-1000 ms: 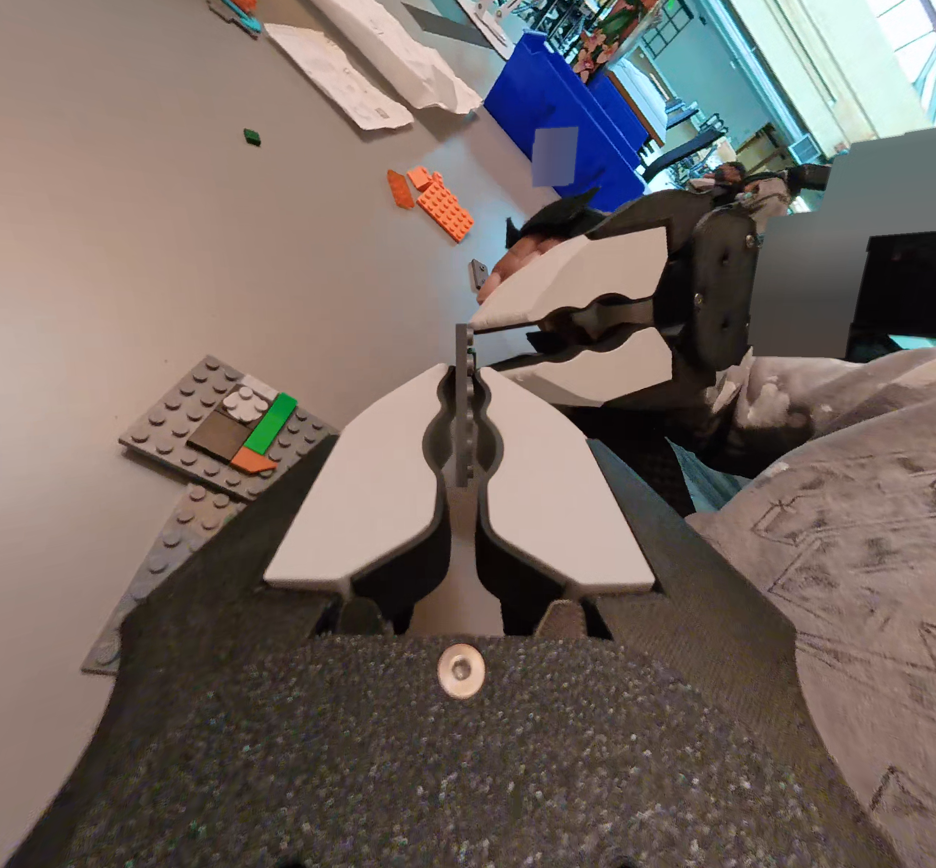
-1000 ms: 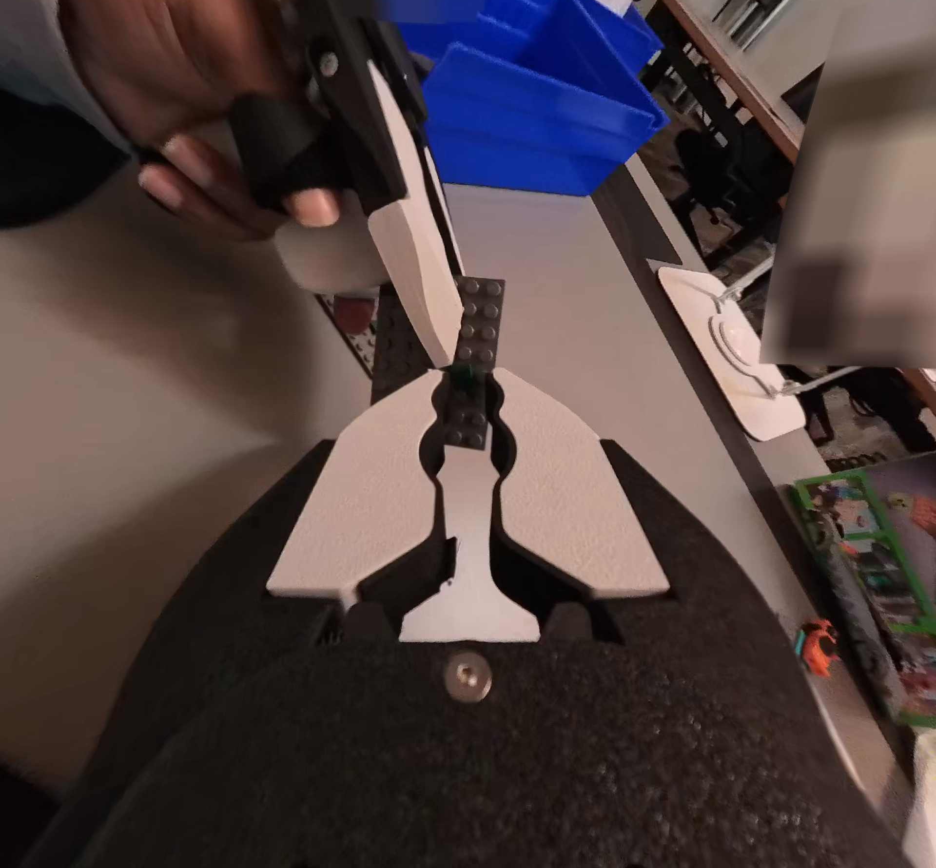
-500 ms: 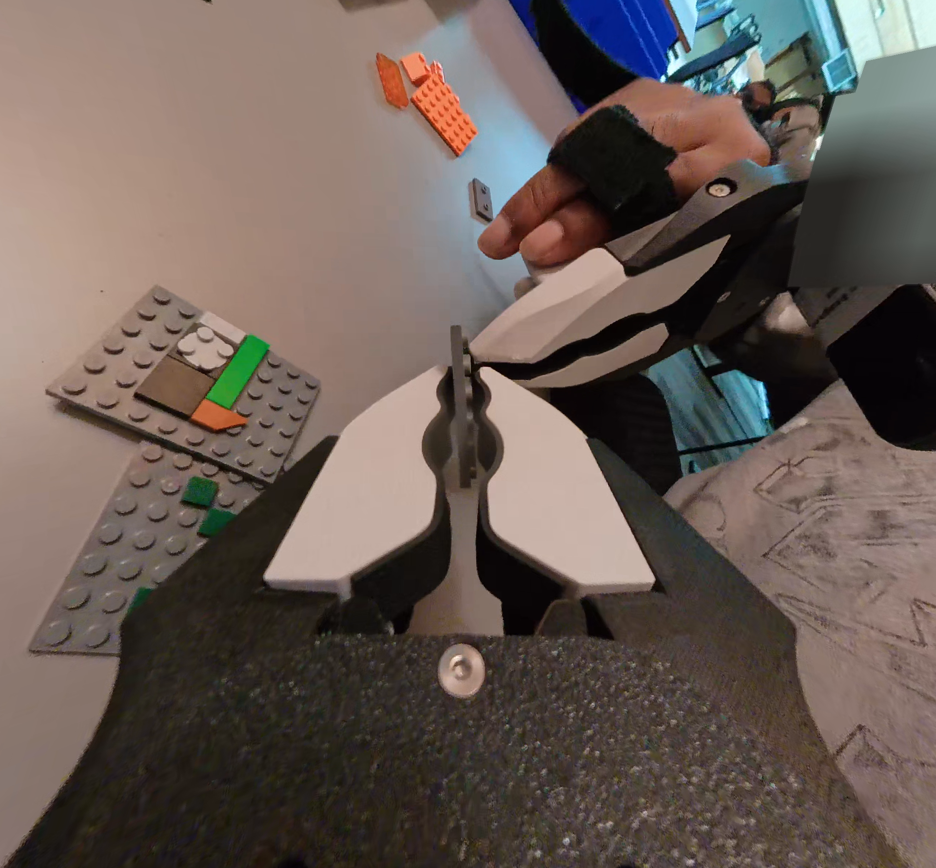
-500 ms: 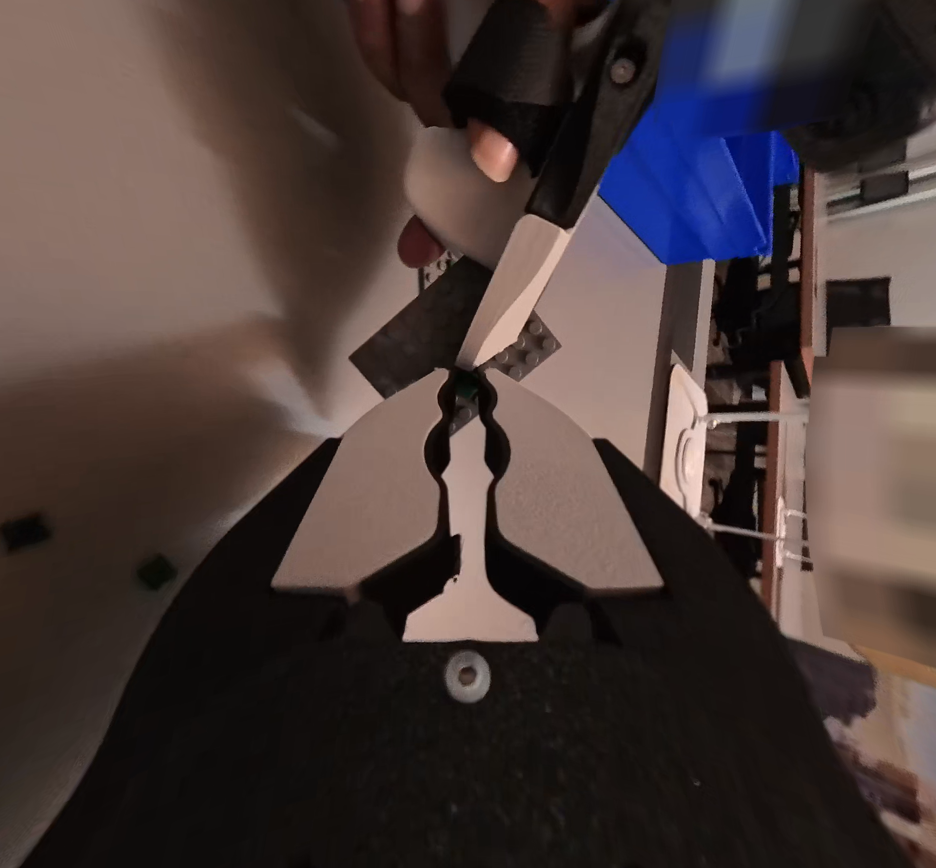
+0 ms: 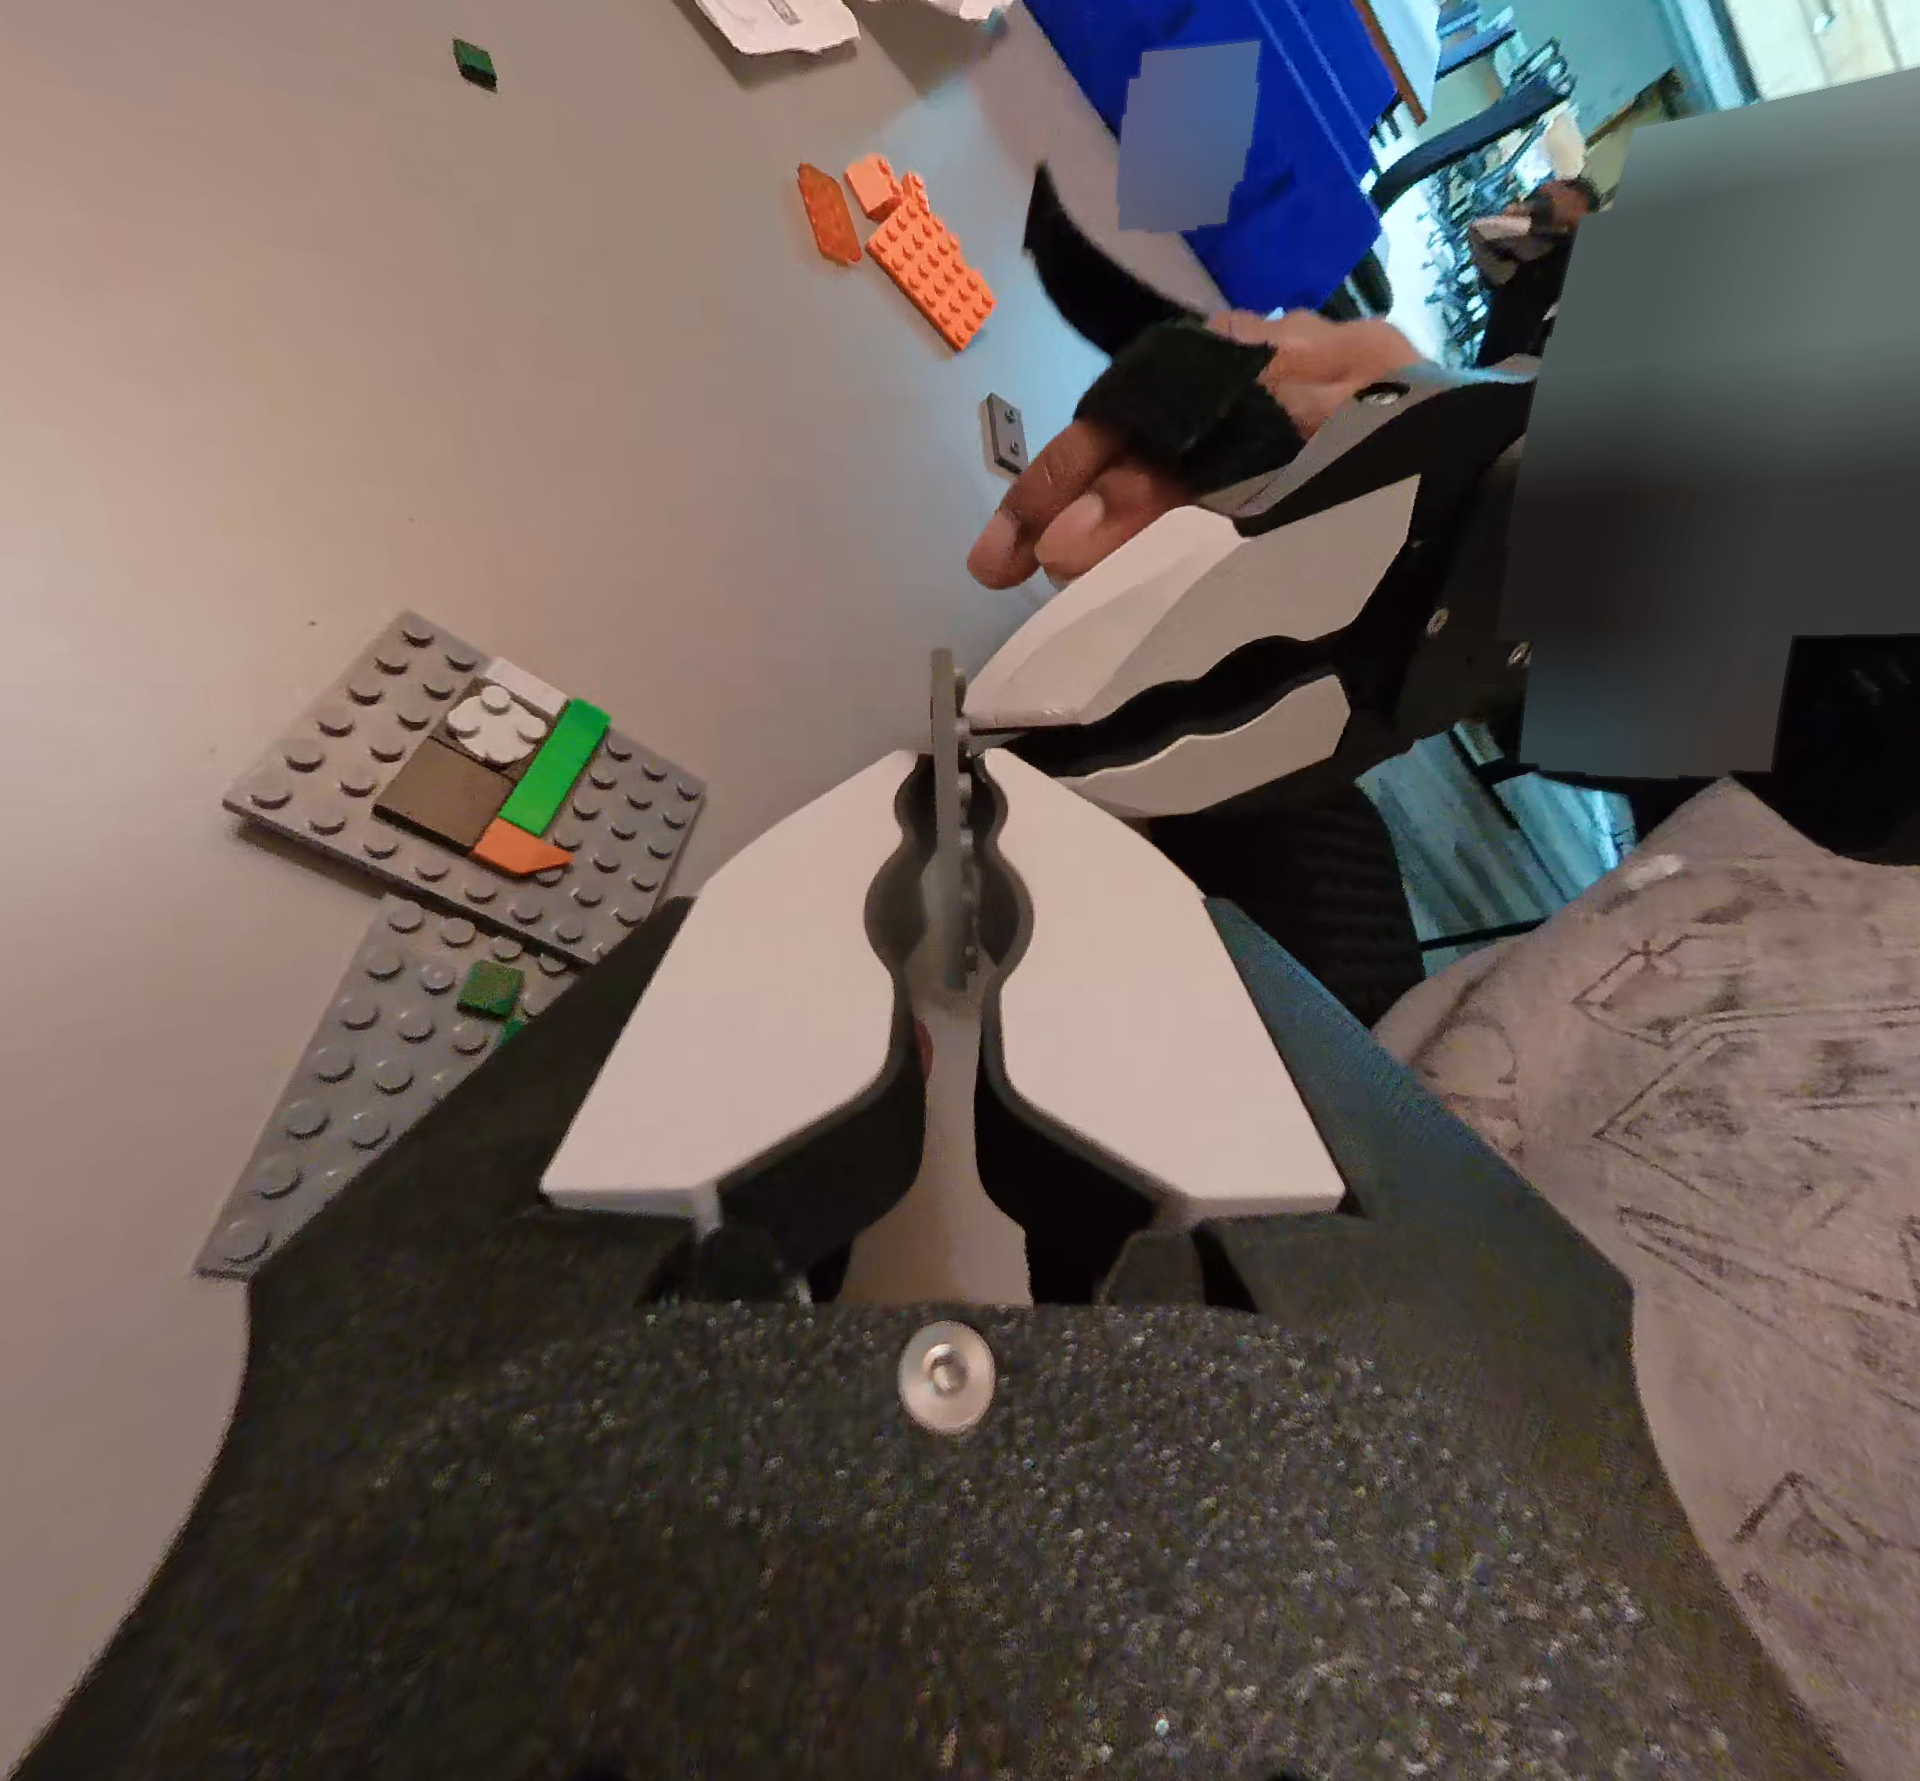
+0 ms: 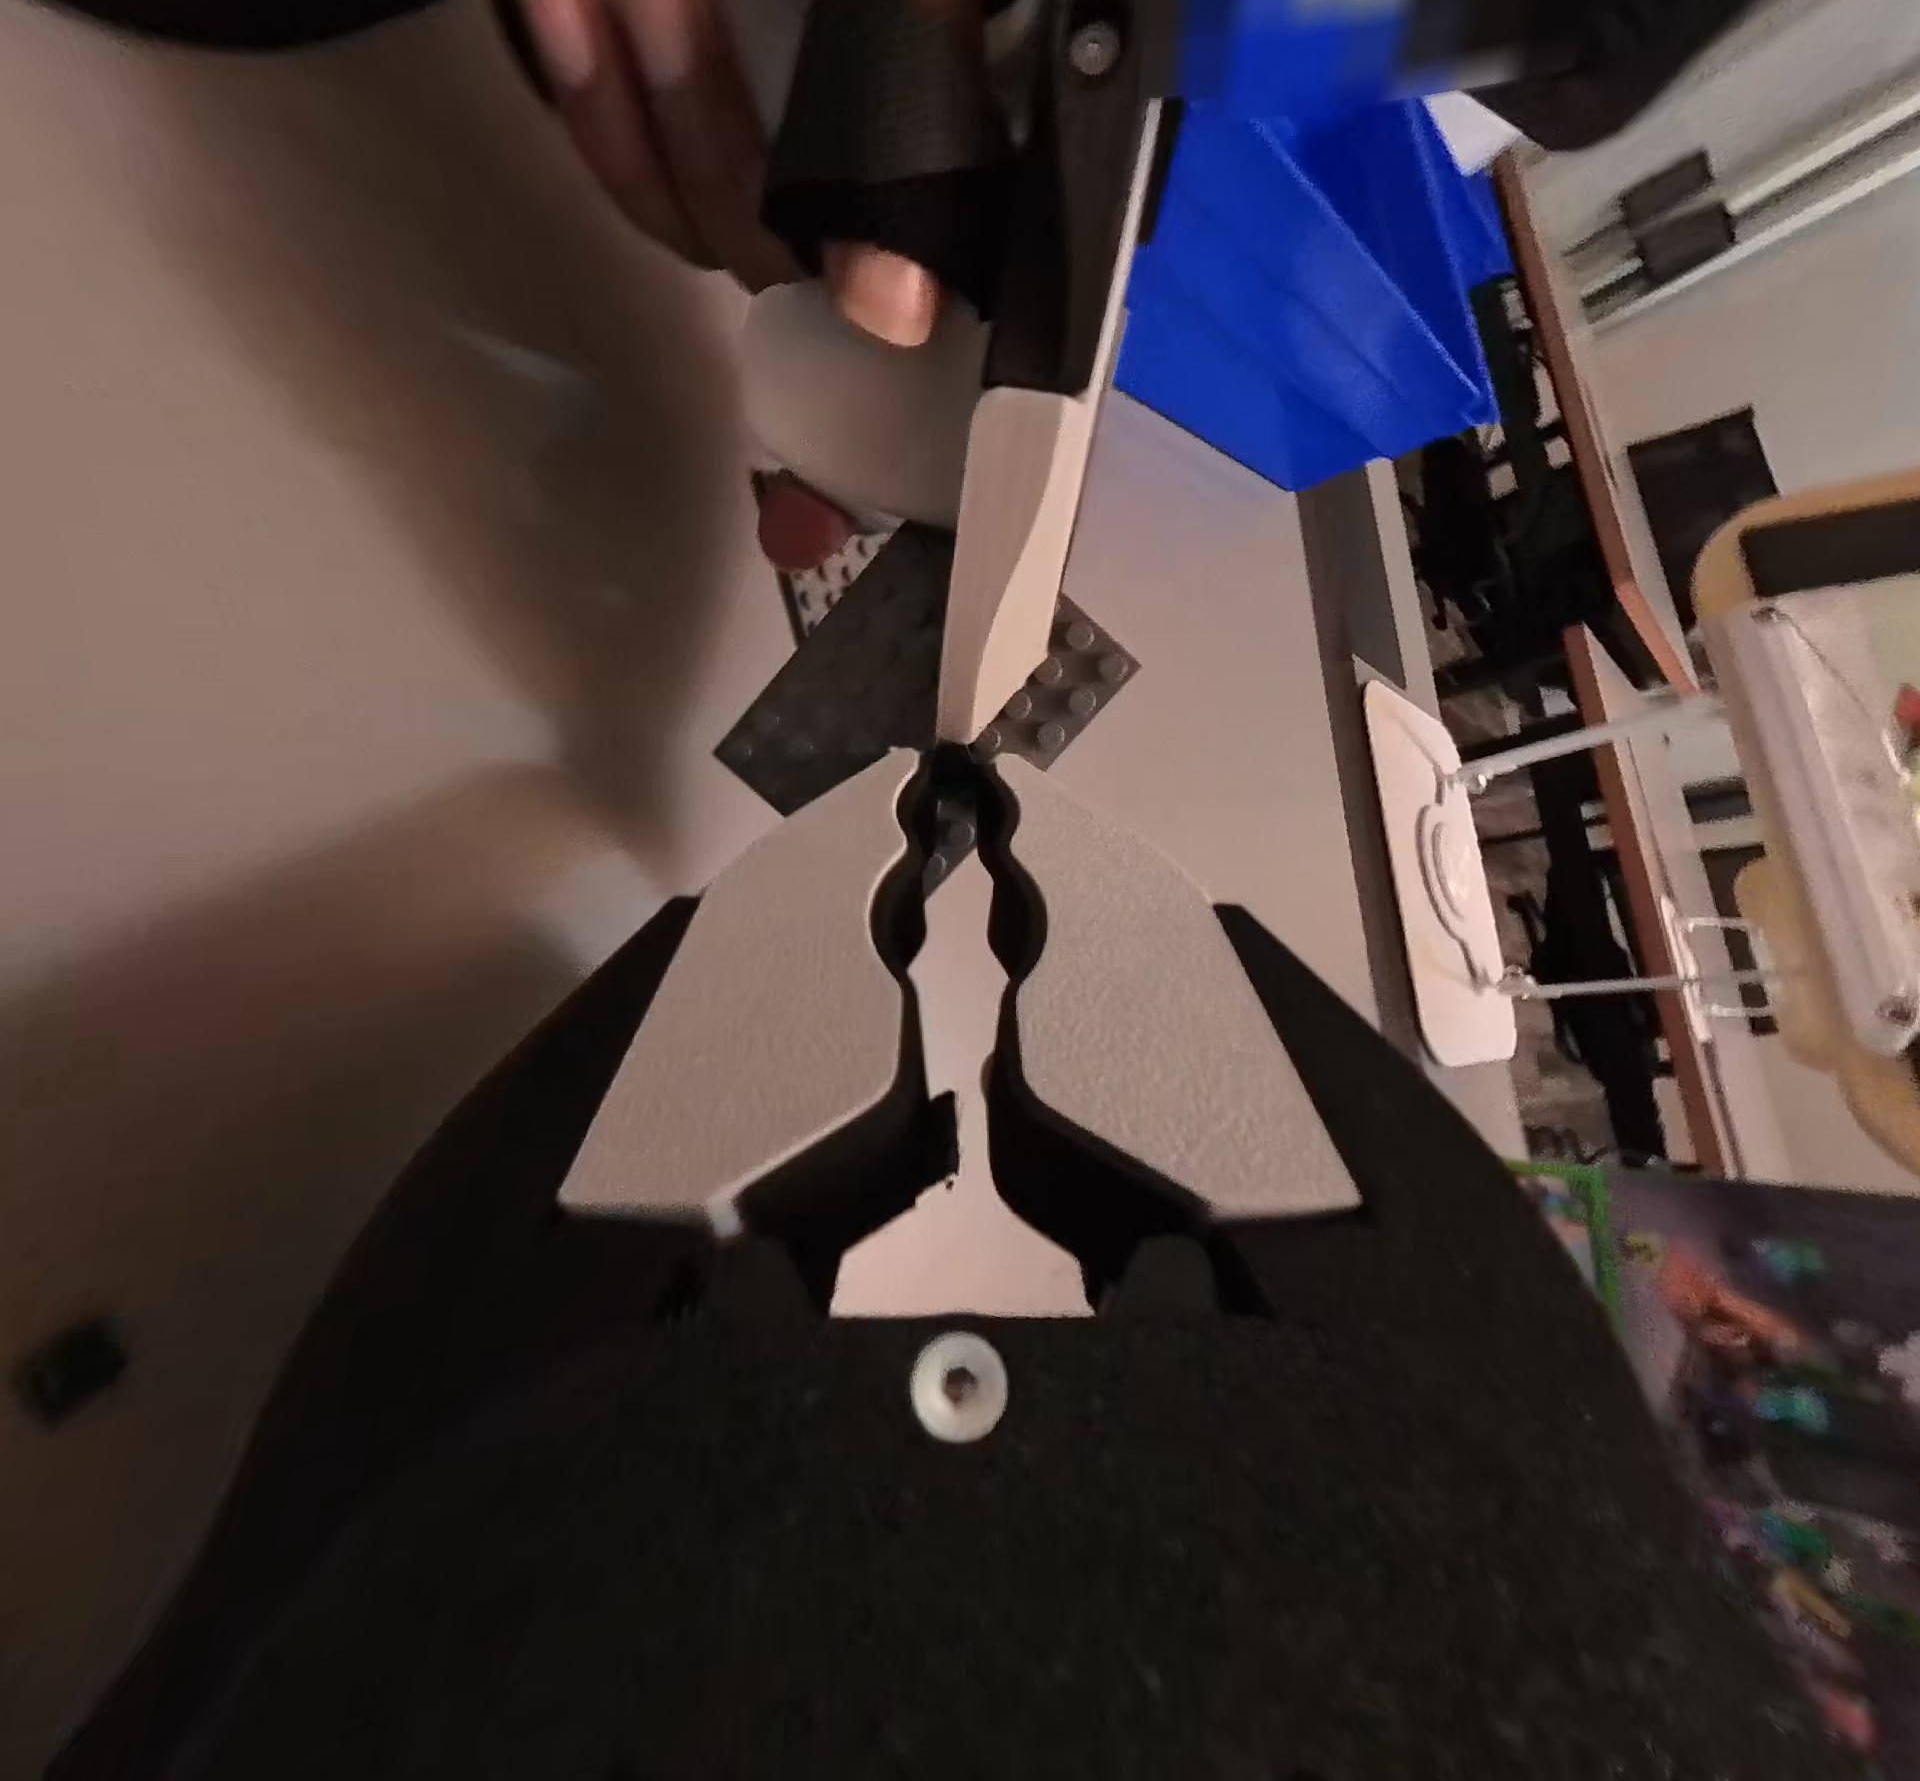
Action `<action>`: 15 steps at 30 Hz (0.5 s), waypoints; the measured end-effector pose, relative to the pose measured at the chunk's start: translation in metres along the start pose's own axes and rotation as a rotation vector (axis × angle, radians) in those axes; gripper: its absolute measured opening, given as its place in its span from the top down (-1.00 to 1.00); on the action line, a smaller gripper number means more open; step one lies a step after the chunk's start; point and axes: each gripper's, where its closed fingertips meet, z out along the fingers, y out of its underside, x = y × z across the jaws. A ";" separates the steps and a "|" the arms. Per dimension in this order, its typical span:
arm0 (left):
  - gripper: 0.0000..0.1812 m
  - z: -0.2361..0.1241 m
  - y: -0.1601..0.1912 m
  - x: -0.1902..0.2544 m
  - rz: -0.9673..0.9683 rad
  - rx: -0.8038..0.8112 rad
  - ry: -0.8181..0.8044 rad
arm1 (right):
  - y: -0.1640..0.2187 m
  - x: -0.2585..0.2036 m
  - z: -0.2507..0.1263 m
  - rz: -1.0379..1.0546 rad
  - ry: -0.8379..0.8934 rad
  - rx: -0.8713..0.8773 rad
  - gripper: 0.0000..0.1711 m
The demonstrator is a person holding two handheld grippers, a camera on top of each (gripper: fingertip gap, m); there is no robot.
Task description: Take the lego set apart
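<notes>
The left gripper [image 5: 948, 775] is clamped edge-on around a dark grey plate [image 6: 1070, 682] held up above the table [image 5: 312, 329], apparently steadying it so the right gripper [image 6: 954, 775], pinched onto a small piece on its studded face, can pry it off.

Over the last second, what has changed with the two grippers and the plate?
The dark grey plate, upright before, now lies tilted in the right wrist view; the right gripper rolled round it. Unchanged: the left gripper stays shut on its edge, the right pinching a small piece at its face. The table's pieces stayed put.
</notes>
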 end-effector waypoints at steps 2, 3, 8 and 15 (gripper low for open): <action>0.94 -0.001 -0.003 -0.001 -0.010 0.021 0.000 | 0.000 0.003 -0.002 0.089 0.042 0.010 0.91; 0.94 -0.002 -0.005 0.000 -0.012 0.035 0.003 | -0.002 0.005 -0.004 0.136 0.058 0.020 0.91; 0.94 -0.006 -0.018 0.000 0.049 0.104 -0.039 | 0.000 0.008 -0.007 0.340 0.084 0.074 1.00; 0.94 -0.006 -0.019 0.001 0.029 0.112 -0.036 | 0.001 0.022 -0.007 0.270 0.130 0.041 0.88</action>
